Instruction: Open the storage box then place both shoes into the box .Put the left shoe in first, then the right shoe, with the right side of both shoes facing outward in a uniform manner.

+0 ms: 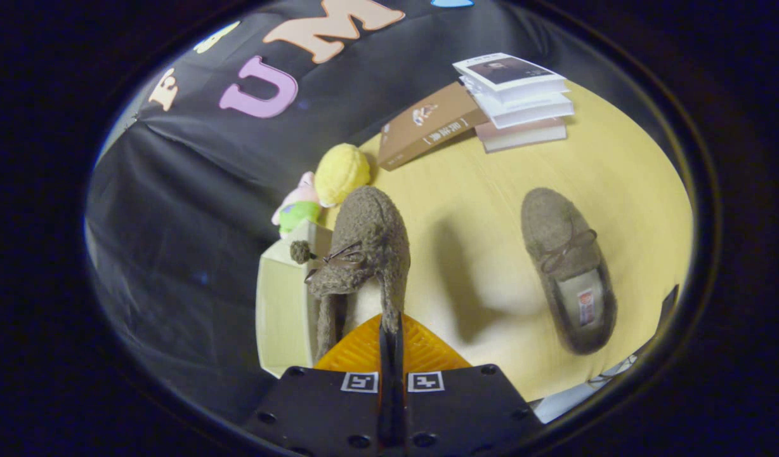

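Observation:
My gripper (390,325) is shut on the collar edge of a fuzzy brown shoe (368,244), which hangs lifted and turned on its side ahead of the fingers, its bow and pompom pointing toward the box. Under and beside it stands the open cream storage box (281,311), at the table's edge by the black cloth. The second brown shoe (570,266) lies flat on the yellow table (491,209), off to the other side of the fingers, sole down with its white insole showing.
A plush toy (326,184) with a yellow head sits just beyond the box. Farther back lie a brown book (427,124) and a stack of white books (516,98). Black cloth hangs behind the table.

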Action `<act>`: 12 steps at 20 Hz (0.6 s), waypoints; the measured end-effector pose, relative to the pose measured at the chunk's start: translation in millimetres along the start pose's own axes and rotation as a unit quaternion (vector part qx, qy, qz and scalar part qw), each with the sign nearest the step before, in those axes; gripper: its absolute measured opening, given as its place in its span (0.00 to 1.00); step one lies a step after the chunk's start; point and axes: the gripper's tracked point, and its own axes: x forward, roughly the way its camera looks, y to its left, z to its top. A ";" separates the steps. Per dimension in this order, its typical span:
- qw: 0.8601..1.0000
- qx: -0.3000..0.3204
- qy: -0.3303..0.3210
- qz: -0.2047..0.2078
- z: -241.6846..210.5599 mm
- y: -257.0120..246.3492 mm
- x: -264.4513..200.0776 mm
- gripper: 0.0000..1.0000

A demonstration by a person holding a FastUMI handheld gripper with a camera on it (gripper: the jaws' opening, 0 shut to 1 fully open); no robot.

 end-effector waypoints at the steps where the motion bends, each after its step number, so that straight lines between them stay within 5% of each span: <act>1: 1.000 0.005 -0.002 0.014 2.9 15.3 -5.0 0.03; 7: 0.996 0.018 0.014 0.088 -9.1 109.8 3.6 0.03; 12: 0.997 -0.005 0.050 0.062 -53.0 136.8 56.7 0.03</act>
